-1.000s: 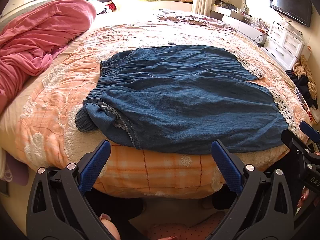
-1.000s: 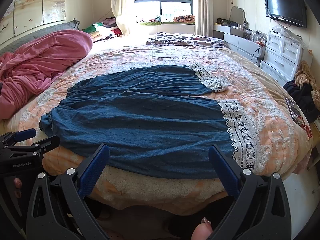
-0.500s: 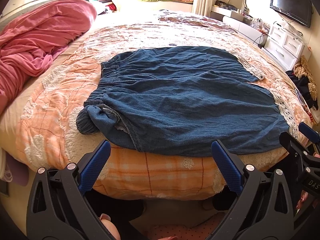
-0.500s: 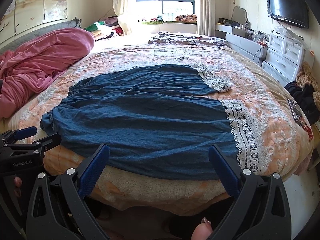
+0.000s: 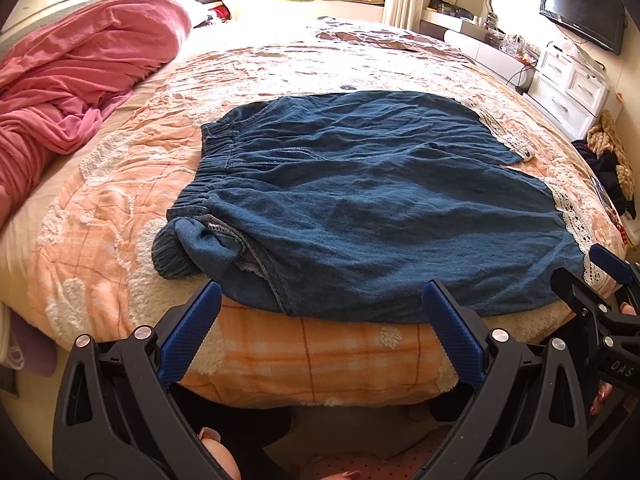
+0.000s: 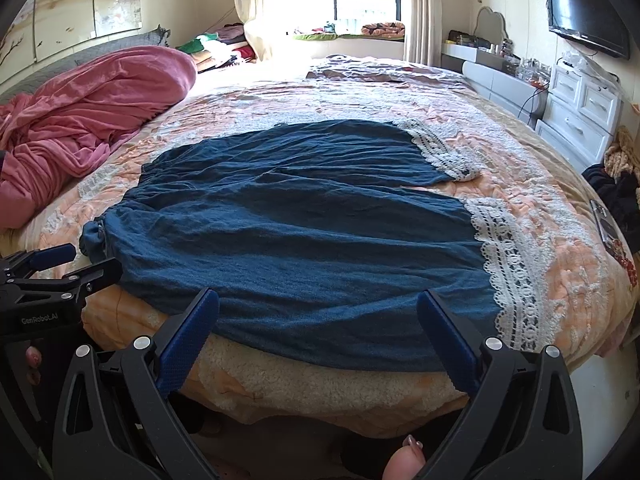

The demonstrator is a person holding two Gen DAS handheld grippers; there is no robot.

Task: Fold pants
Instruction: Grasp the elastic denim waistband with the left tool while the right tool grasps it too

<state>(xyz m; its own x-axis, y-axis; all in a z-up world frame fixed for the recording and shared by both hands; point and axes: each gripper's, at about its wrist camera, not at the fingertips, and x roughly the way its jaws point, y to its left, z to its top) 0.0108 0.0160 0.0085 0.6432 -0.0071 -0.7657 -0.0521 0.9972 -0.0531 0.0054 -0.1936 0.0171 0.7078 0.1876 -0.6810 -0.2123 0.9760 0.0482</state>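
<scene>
1. Gripping the near edge of the pants (image 5: 372,208) at 2 spread points, waistband and lace hem, likely gives a clean fold.
2. The left hand-held gripper (image 5: 320,336) hangs open and empty at lower centre; the pants lie just above it, on the bed (image 5: 100,248).
3. The right hand-held gripper (image 6: 318,340) is likewise open, the cloth edge between its fingers (image 6: 188,340).

Blue pants (image 5: 360,204) lie flat on bed (image 5: 120,216), waistband left, lace hems right. Left gripper (image 5: 320,312) spread wide at near edge, empty.
</scene>
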